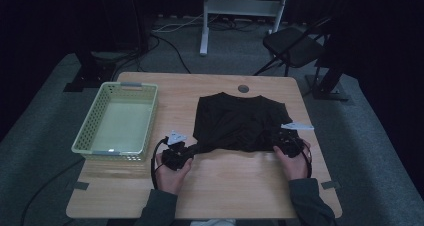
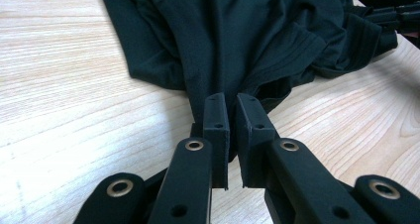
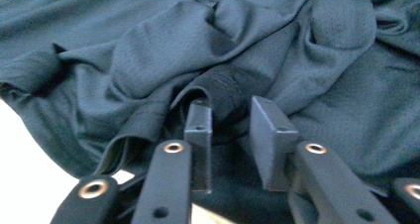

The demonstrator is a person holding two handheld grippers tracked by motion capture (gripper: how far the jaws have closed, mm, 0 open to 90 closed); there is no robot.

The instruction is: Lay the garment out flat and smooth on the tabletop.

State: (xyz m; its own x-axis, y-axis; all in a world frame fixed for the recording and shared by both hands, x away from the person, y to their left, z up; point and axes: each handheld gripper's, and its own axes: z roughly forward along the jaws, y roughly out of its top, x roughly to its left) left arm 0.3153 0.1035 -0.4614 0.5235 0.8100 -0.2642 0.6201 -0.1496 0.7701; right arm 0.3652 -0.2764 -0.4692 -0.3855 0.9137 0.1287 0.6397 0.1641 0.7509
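While two hands grip them at the bench's (image 1: 225,186) near edge, the left claw (image 2: 232,116) pinches a black shirt's (image 1: 239,121) stretched corner, and the right claw (image 3: 229,116) stands narrowly parted around a hem fold. The shirt lies mid-bench, collar pointing away, its folds lost in dim light. A yellow basket (image 1: 87,131) sits farther left.

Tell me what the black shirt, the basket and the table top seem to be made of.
Black shirt: soft knit fabric, matte, probably a fine mesh weave; it drapes and creases, with a ribbed hem in the left gripper view.
Basket: likely moulded plastic, pale yellow-green, with perforated walls.
Table top: light wood or wood-look laminate; grain lines show, which of the two is unclear.
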